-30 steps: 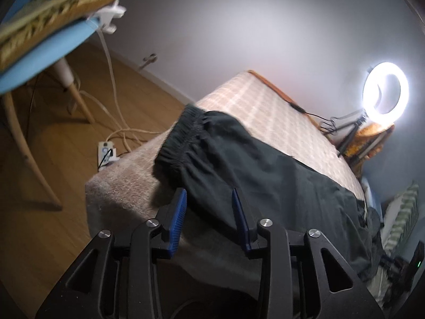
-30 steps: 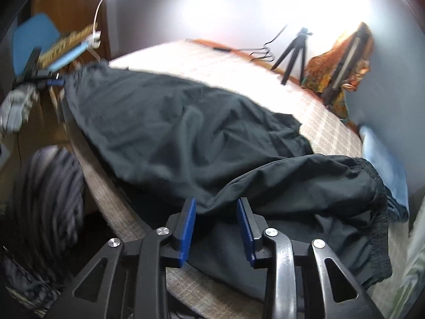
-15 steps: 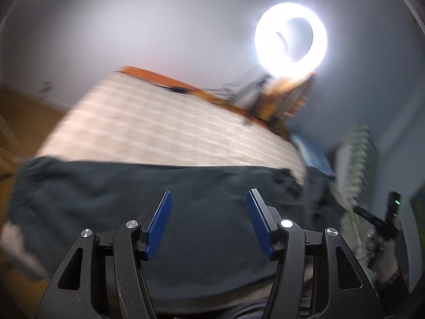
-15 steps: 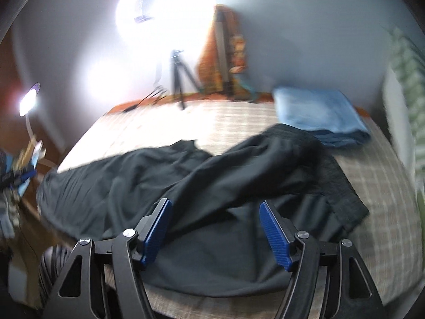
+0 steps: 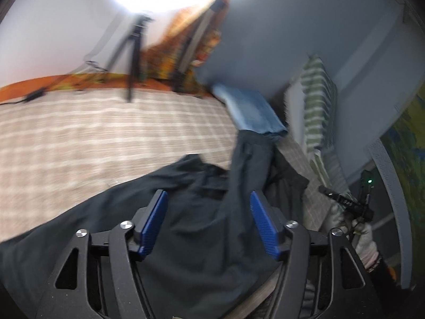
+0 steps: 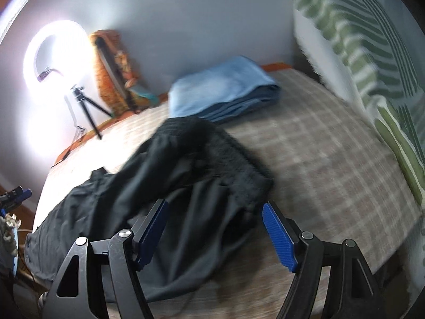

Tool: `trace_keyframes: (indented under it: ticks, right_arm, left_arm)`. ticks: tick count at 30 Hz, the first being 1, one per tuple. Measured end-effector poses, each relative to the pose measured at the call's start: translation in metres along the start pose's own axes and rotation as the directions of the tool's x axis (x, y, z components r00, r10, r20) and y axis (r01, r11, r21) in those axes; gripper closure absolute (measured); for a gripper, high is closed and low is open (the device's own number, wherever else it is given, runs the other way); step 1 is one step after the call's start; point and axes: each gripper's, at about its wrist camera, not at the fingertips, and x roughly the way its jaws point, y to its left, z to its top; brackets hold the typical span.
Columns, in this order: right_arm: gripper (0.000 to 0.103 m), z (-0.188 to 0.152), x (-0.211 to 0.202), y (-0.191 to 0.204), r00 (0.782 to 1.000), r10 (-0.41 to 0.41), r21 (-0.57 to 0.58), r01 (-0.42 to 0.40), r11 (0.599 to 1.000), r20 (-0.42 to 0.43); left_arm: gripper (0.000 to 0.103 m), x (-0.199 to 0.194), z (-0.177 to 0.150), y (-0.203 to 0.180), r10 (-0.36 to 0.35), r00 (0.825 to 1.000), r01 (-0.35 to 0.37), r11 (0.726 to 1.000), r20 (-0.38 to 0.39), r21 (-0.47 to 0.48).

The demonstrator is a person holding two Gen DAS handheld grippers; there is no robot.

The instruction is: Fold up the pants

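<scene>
Dark grey pants lie crumpled on the checked bed cover, one part folded loosely over another. In the right wrist view the pants show their elastic waistband toward the right. My left gripper is open and empty, just above the pants. My right gripper is open wide and empty, over the pants near the waistband. The right gripper also shows at the right edge of the left wrist view.
A folded stack of blue jeans lies at the far side of the bed. A lit ring light on a tripod stands at the back. A green striped pillow leans at the right. The bed's near edge is close below.
Both grippers have opened wider and swung right across the bed. The pants, held stretched a second ago, now lie loose and crumpled.
</scene>
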Motion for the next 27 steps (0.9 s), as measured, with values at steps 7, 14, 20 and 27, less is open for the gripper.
trace_keyframes:
  ticks: [7, 14, 20, 27]
  right_arm:
    - [0.025, -0.003, 0.026, -0.037, 0.998, -0.002, 0.056, 0.005, 0.998, -0.056]
    - [0.025, -0.011, 0.053, -0.057, 0.995, 0.032, 0.086, -0.024, 0.996, -0.097]
    - [0.025, -0.016, 0.069, -0.071, 0.988, 0.121, 0.148, -0.106, 0.983, -0.096]
    - [0.024, -0.015, 0.077, -0.078, 0.973, 0.223, 0.206, -0.208, 0.956, -0.053]
  left_arm:
    - [0.036, 0.1, 0.029, -0.037, -0.053, 0.989, 0.053, 0.999, -0.14, -0.002]
    - [0.036, 0.193, 0.04, -0.053, -0.037, 0.969, 0.033, 0.999, -0.246, -0.019]
    - [0.036, 0.239, 0.05, -0.046, -0.016, 0.963, 0.001, 0.999, -0.271, -0.053]
    - [0.035, 0.261, 0.055, -0.051, -0.048, 0.96, 0.031, 0.997, -0.277, -0.068]
